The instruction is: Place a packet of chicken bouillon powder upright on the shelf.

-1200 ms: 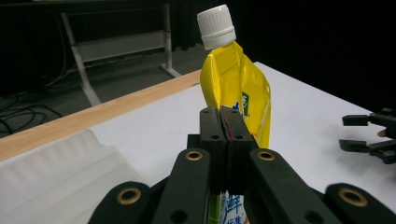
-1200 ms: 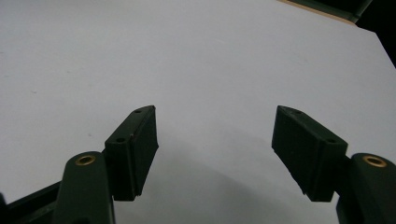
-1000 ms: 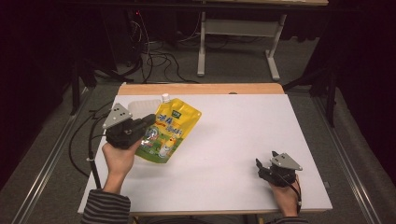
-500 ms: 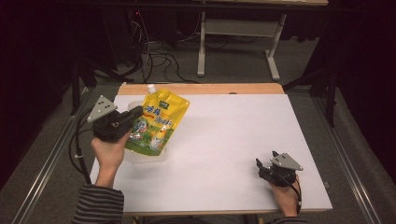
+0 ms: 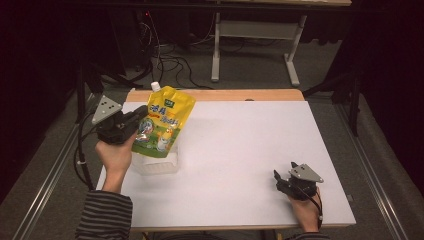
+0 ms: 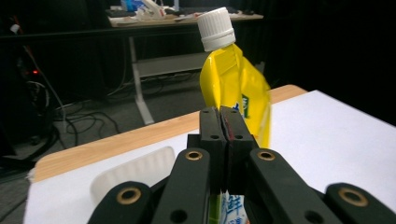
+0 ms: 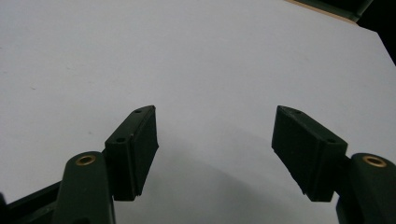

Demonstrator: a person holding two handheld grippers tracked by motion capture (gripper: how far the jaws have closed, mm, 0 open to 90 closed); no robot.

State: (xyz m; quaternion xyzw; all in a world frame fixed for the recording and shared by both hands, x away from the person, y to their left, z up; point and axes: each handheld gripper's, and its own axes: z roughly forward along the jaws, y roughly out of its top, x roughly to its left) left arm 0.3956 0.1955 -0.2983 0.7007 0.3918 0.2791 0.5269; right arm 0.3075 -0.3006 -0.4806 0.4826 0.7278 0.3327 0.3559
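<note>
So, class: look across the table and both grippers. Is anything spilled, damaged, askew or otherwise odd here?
Nothing is spilled or damaged. The yellow pouch is held tilted above the table in the shut left gripper, its white cap on, over a translucent white container. The right gripper rests open and empty.

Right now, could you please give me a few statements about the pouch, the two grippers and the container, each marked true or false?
1. The left gripper is shut on the yellow pouch. True.
2. The pouch's cap is off. False: the white cap is on the spout.
3. The right gripper is open with nothing between its jaws. True.
4. The right gripper holds the clear container. False: the container sits on the table under the pouch, near the left hand.
5. The pouch lies flat on the table. False: it is held up off the table.
</note>
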